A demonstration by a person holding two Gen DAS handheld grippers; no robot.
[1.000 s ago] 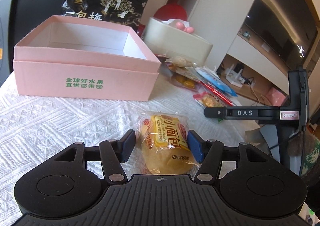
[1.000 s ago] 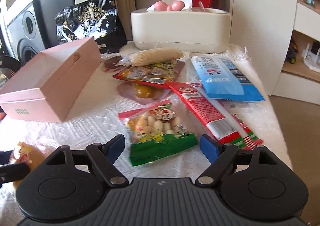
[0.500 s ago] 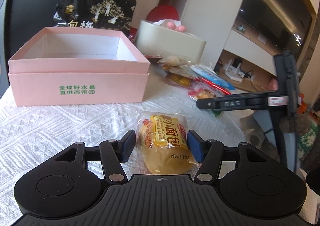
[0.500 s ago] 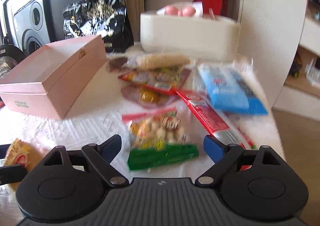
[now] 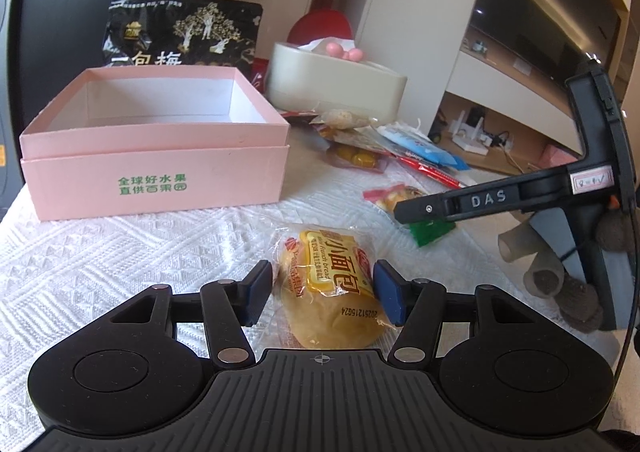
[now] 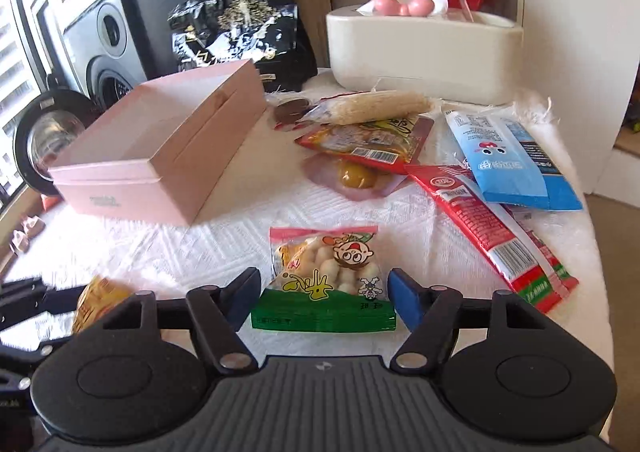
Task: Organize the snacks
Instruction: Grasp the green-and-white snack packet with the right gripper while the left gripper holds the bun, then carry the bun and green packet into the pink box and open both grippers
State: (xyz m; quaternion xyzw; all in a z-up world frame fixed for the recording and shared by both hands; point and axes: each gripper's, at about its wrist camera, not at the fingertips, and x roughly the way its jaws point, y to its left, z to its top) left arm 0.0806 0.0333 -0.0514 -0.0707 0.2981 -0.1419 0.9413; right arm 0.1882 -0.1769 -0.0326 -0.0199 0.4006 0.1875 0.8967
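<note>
Your left gripper sits low over the bench, which is covered in a white textured cloth, and its blue-padded fingers stand on either side of a small yellow bread roll in a clear wrapper with a yellow label. The right pad is touching the wrapper's edge, the left pad is just beside it; you cannot tell that the roll is squeezed.

Your right gripper has just been closing its fingers, and between them lies a clear packet of small white puffs with a green bottom strip and a cartoon face. The pads are close to the packet's sides but apart from them.

The open pink cardboard box with green lettering stands beyond the roll, to the left. A heap of other snacks lies past the puff packet: a long red packet, a blue and white pouch and a pale rice bar
</note>
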